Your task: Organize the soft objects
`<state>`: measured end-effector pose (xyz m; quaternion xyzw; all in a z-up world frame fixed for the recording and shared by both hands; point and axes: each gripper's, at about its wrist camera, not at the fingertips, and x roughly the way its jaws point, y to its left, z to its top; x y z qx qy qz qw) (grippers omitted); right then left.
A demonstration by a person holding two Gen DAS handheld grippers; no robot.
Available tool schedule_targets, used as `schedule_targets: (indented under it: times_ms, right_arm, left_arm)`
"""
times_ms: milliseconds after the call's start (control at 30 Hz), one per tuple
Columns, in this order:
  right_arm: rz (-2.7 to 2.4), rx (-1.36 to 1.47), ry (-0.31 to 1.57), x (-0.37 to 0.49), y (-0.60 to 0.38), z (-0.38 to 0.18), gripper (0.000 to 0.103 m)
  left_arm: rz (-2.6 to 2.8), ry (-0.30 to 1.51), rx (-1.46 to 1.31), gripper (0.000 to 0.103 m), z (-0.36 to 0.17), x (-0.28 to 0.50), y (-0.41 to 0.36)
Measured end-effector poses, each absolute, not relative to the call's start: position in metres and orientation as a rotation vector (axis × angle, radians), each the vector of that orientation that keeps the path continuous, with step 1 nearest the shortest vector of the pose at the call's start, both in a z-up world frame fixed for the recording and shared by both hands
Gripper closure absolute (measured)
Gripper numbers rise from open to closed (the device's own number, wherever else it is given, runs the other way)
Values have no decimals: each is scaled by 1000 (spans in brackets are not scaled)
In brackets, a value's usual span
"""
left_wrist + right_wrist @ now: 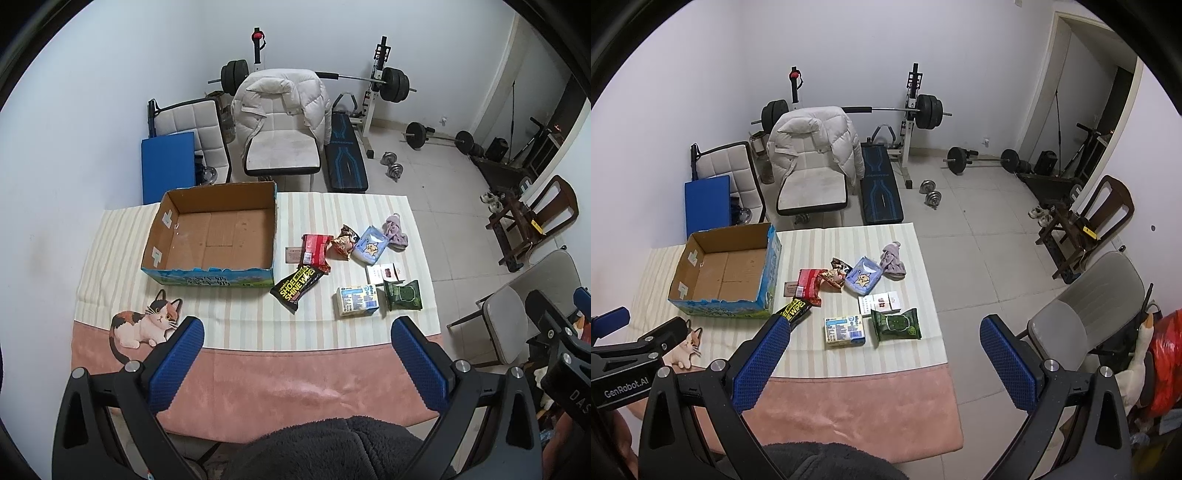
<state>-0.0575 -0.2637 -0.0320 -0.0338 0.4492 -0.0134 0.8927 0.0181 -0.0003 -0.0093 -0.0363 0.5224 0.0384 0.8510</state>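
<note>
Blue-padded left gripper (297,332) and right gripper (884,334) both spread wide, nothing btwn fingers, hovering over pink plush tablecloth edge (280,384). On striped cream cloth (236,314) beyond: black "Shoe Shine Wipes" pack (298,287) touching front right corner of open cardboard box w/ blue printed sides (214,236), white-blue tissue pack (357,300) just beside dark green wipes pouch (402,294). Farther: red snack bag (314,251), light blue soft pack (370,245), crumpled purple cloth (395,233); box interior bare.
</note>
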Motion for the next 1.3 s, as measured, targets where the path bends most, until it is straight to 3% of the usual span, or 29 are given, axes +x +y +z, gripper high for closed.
schedule_targets:
  times_ms: [1300]
  right_arm:
    - [-7, -75, 919, -57, -255, -21, 0]
  left_arm:
    - [83, 1070, -67, 0, -2, 18, 0]
